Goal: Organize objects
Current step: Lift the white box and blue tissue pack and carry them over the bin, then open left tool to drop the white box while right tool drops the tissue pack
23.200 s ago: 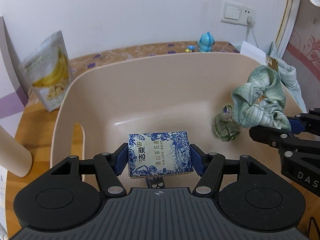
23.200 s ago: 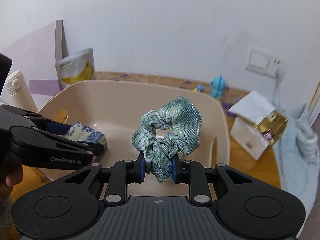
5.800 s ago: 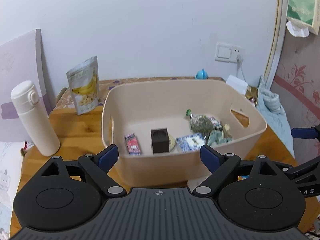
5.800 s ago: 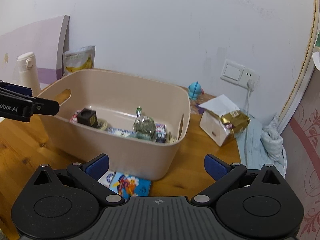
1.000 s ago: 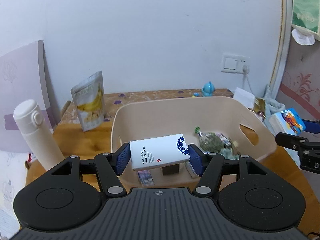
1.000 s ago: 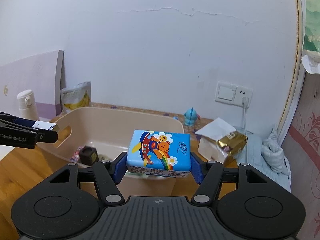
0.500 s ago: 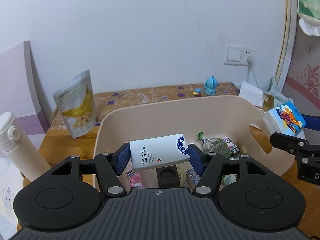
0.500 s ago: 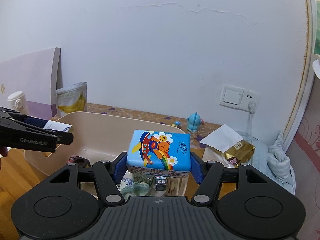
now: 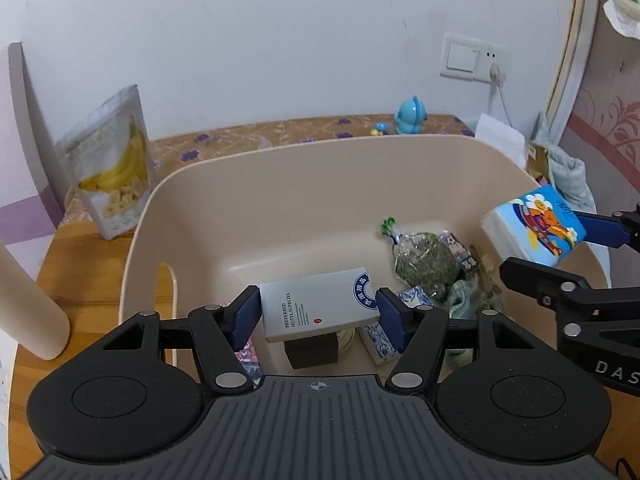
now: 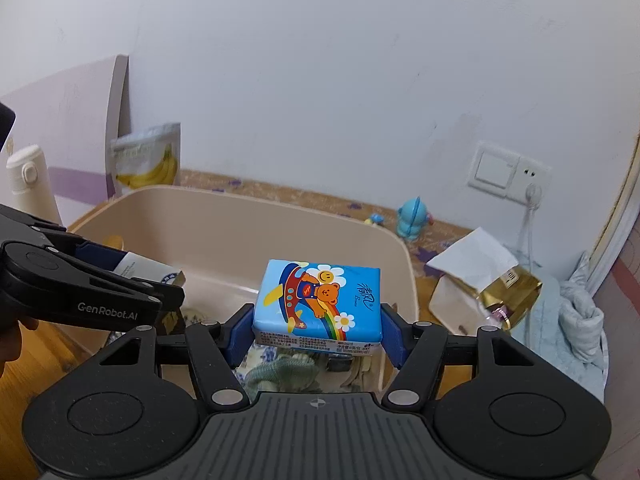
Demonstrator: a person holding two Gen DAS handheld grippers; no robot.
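My left hand-held gripper (image 9: pixel 318 314) is clamped on the white box (image 9: pixel 320 308), blue pads (image 9: pixel 245 316) pressing its two short ends, and the box hangs tilted over the near part of the bin (image 9: pixel 280 176). It looks like stiff card, light, probably hollow, so I judge that an end-to-end pinch suits it; squeezing the broad faces could dent it. My right hand-held gripper (image 10: pixel 318 330) is closed on the tissue pack (image 10: pixel 318 304), again by its sides, above the bin's (image 10: pixel 224 216) right end. That pack is soft with a slick wrapper, so it gives under the pads and could slip if the pinch loosens. Below lie a black cube (image 9: pixel 312 350), a scrunchie (image 10: pixel 280 372) and a herb bag (image 9: pixel 424 266). Nothing there looks breakable, so I reckon letting go low over them is safe.
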